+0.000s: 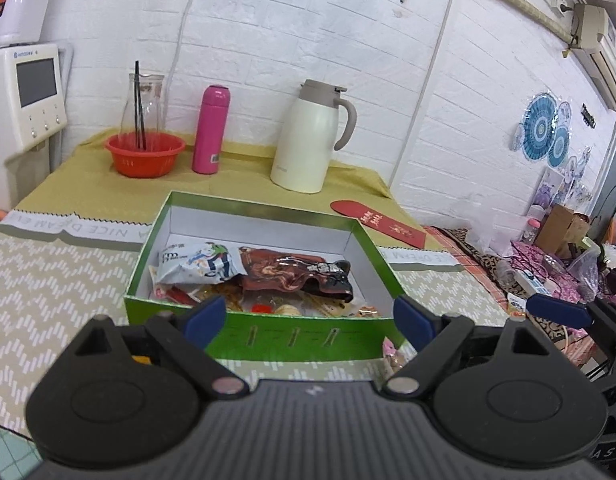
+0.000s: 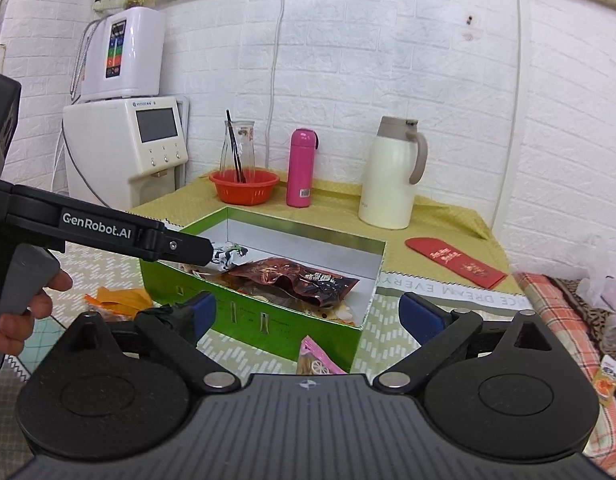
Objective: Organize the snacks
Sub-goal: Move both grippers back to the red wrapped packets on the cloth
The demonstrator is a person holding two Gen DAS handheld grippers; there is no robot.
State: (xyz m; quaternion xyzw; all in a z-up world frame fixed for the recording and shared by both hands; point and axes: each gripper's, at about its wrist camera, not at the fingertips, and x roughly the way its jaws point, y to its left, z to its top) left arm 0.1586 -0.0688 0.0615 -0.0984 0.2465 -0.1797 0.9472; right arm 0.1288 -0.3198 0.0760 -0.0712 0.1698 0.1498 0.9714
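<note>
A green box (image 1: 267, 338) (image 2: 251, 320) with a white inside stands on the table and holds several snack packets, among them a dark red-brown packet (image 1: 291, 274) (image 2: 295, 276) and a white printed packet (image 1: 195, 262). My left gripper (image 1: 310, 320) is open and empty, hovering just in front of the box's near wall. My right gripper (image 2: 308, 316) is open and empty in front of the box's near corner. A pink snack packet (image 2: 318, 360) (image 1: 392, 356) lies on the table by that corner. An orange packet (image 2: 119, 300) lies left of the box.
At the back stand a red basket (image 1: 145, 154) with a glass carafe, a pink flask (image 1: 210, 130) and a cream thermal jug (image 1: 310, 140). A red envelope (image 1: 378, 222) lies right of the box. A white water dispenser (image 2: 127, 148) stands at the left. Clutter lies beyond the table's right edge.
</note>
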